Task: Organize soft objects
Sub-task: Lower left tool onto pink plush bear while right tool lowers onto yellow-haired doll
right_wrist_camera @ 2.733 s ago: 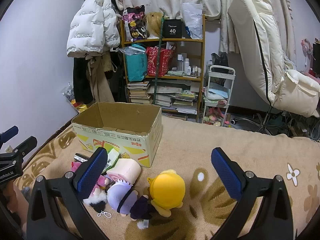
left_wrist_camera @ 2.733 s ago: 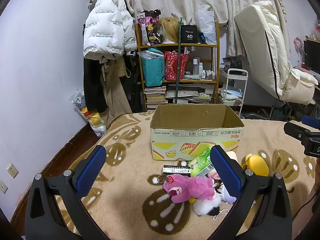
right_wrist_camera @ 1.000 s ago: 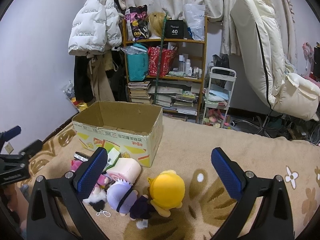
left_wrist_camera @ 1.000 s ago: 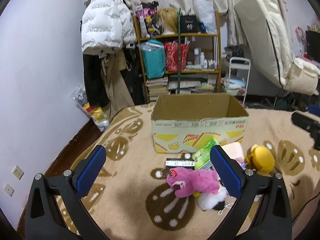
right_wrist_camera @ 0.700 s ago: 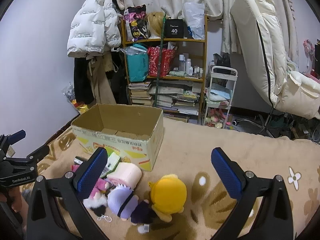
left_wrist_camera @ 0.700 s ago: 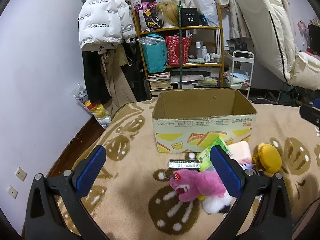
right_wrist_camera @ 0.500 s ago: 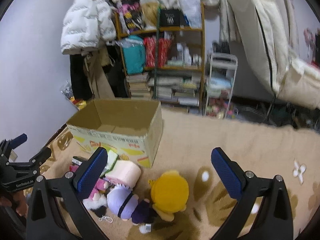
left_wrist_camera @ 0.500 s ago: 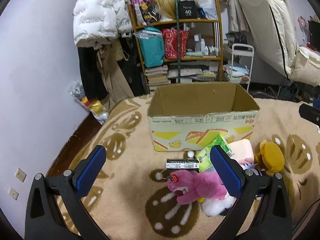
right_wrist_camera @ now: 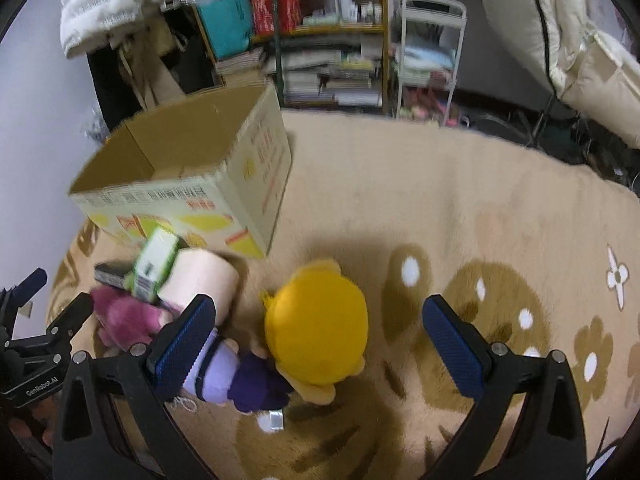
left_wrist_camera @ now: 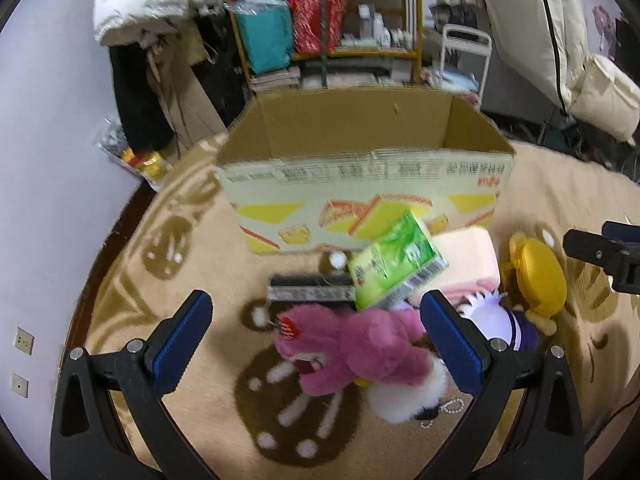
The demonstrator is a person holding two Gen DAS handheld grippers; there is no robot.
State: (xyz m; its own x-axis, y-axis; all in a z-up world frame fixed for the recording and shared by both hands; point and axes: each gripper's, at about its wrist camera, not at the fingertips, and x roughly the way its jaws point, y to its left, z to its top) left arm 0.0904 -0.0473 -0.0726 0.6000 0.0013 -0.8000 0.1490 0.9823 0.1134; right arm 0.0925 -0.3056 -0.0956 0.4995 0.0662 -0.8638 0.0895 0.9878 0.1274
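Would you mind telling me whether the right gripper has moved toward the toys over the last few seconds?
Yes. The right gripper has come down and forward: the yellow plush now sits between its open jaws, larger and higher against the cardboard box than before.

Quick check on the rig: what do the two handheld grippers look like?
Both the left gripper and the right gripper have black angular frames, silver screw heads and ribbed blue finger pads. The left one's body carries white "GenRobot.AI" lettering.

Both grippers have dipped and closed in on the toy pile: left gripper (left_wrist_camera: 316,338) now over the pink plush (left_wrist_camera: 352,354), right gripper (right_wrist_camera: 318,338) over the yellow plush (right_wrist_camera: 318,330).
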